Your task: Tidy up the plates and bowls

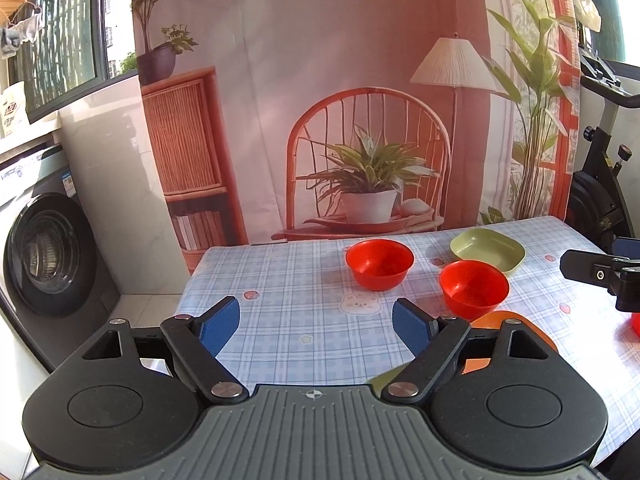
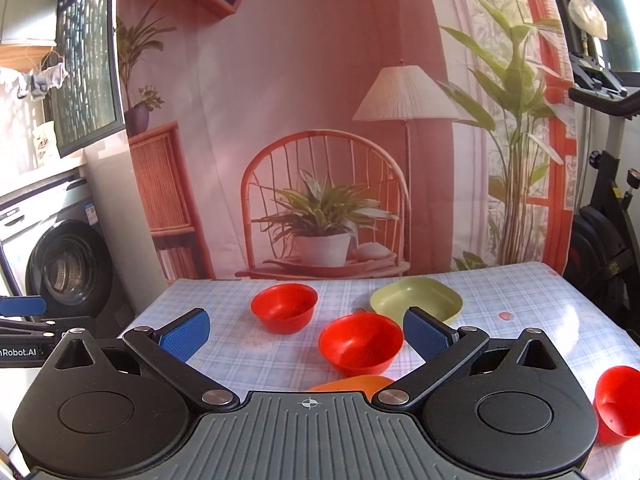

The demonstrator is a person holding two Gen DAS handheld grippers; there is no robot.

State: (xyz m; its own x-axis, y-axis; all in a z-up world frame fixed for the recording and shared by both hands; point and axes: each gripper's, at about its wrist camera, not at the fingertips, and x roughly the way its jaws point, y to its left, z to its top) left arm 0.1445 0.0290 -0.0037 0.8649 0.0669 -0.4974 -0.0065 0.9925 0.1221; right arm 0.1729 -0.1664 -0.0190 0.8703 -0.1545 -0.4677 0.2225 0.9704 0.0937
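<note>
1. Left wrist view: your left gripper hangs over the near left part of the table, jaws spread wide and holding nothing. You appear to be at the start: nothing is stacked yet.
2. Ahead of it sit the far bowl and, nearer and to the right, the near bowl, both upright with mouths up. Being round, they have no long axis.
3. The green plate lies flat at the far right, close behind the near bowl; its longer side seems to run left to right. An orange plate peeks out behind your right finger, mostly hidden.
4. Right wrist view: your right gripper is also released and empty, with the near bowl between its fingers but ahead of them, not touched.
5. A third bowl rests tipped at the near right edge, mouth facing left.
6. Next, I judge, you need a rim grasp: one finger inside the near bowl, one outside, then close.
</note>
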